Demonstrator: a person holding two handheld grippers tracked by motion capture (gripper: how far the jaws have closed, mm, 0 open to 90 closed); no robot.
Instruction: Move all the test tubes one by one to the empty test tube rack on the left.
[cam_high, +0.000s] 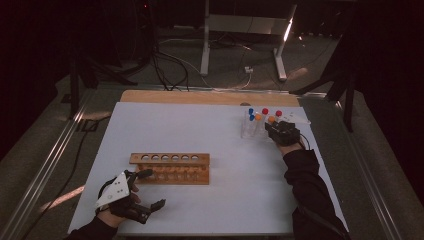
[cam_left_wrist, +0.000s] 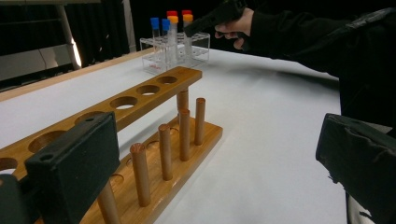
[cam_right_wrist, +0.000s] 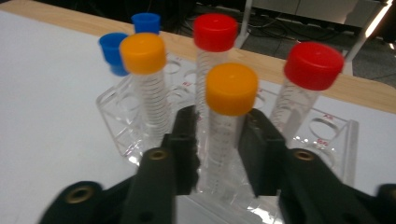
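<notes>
- Right gripper (cam_right_wrist: 217, 149): jaws closed in on either side of the near orange-capped tube (cam_right_wrist: 229, 116), pads against its clear wall. The tube stands upright in the clear rack (cam_right_wrist: 116, 121), centre of the right gripper view.
- 5 other capped tubes stand in that rack: 2 blue, 1 orange, 2 red.
- Wooden rack (cam_high: 172, 167), lower centre of the high view, shows all holes unfilled, so no tube looks moved yet.
- Left gripper (cam_high: 150, 190): jaws wide apart, holding nothing, beside the wooden rack's left end.
- Left to do, as I judge: lift the tube out, carry it over, then the rest.
</notes>
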